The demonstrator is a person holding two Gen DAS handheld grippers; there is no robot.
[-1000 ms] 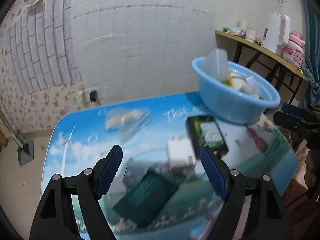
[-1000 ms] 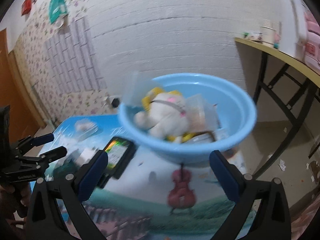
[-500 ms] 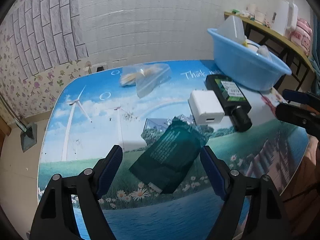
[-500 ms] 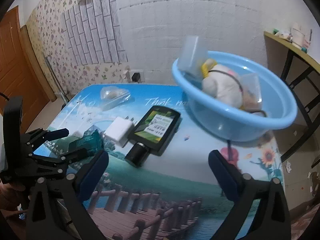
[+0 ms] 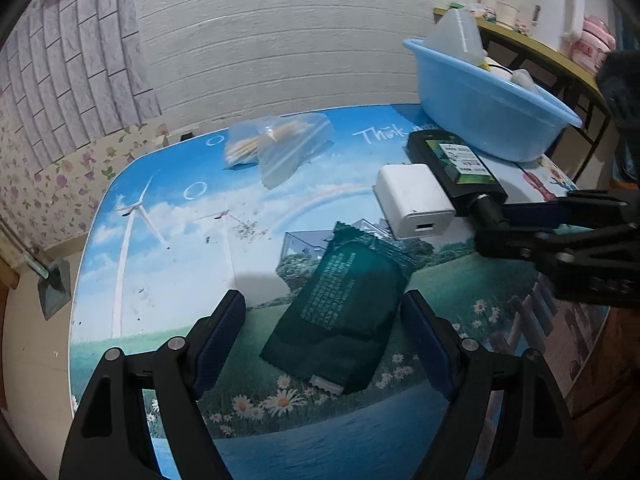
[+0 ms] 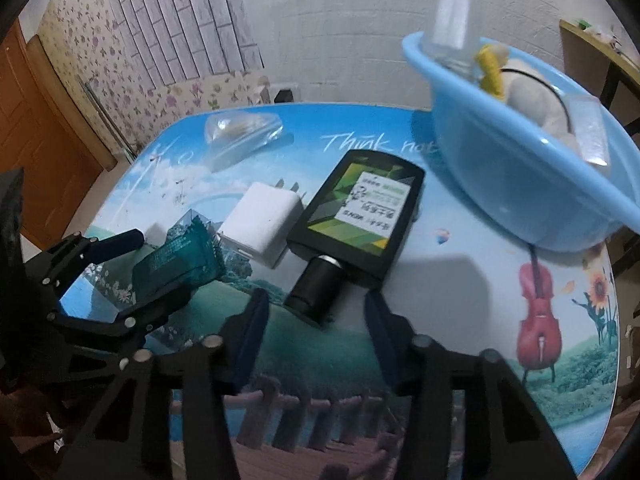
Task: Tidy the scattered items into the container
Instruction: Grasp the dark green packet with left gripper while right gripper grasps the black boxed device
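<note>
Four loose items on the printed table (image 5: 168, 248): dark green pouch (image 5: 340, 312), white charger (image 5: 414, 200), black device (image 6: 360, 220) with a cylindrical cap, clear bag of swabs (image 5: 272, 144). My left gripper (image 5: 322, 340) has fingers spread wide either side of the pouch, not touching. My right gripper (image 6: 316, 332) is spread too, fingers flanking the black device's cap end. Blue basin (image 6: 520, 168) sits at the table's far right, holding a plush toy (image 6: 532, 96).
</note>
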